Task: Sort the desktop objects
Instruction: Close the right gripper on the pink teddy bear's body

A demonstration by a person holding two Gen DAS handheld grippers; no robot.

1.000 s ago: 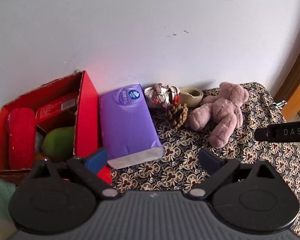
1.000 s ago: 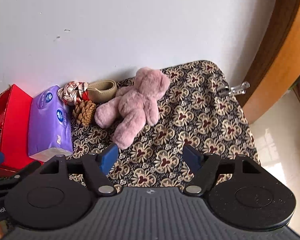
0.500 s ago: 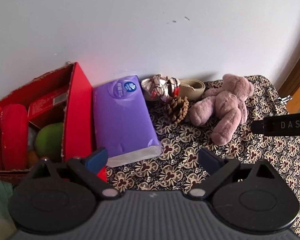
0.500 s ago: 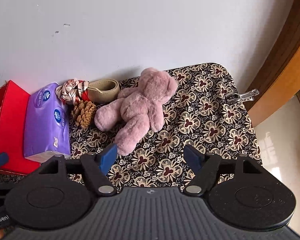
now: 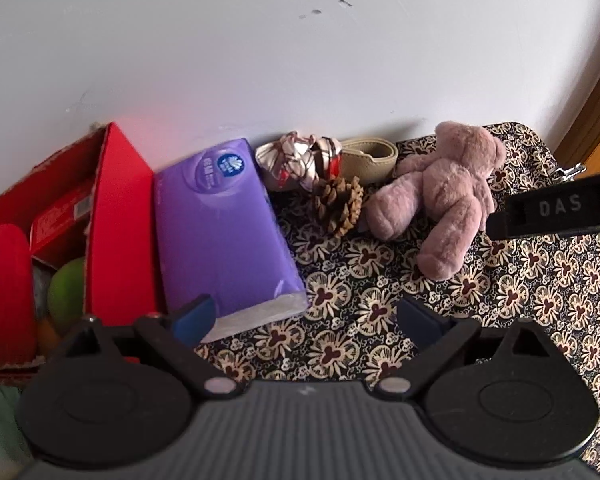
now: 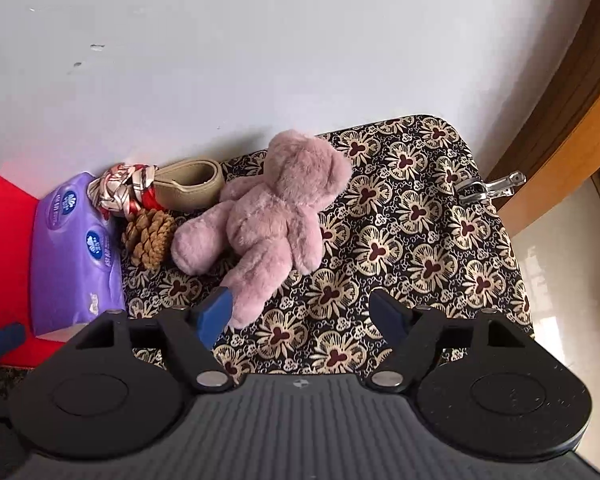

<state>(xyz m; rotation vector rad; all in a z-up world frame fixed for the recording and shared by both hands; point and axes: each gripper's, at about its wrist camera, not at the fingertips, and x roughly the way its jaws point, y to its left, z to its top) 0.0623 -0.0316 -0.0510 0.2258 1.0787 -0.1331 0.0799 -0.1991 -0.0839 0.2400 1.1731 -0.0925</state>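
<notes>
Now both tongs gape wide & empty: left tongs (image 5: 304, 316) by tissue pack (image 5: 224, 236), right tongs (image 6: 302, 314) by teddy (image 6: 272, 220).

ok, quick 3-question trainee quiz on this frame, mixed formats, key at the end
1. True or false: the right gripper is shut on the pink teddy bear.
2. What lies directly between the red box and the pine cone? A) purple tissue pack B) beige belt C) metal clip
3. Fill in: the left gripper is ____.

Key: 1 false, its jaws are apart and empty. 2 A, the purple tissue pack. 3 open.
</notes>
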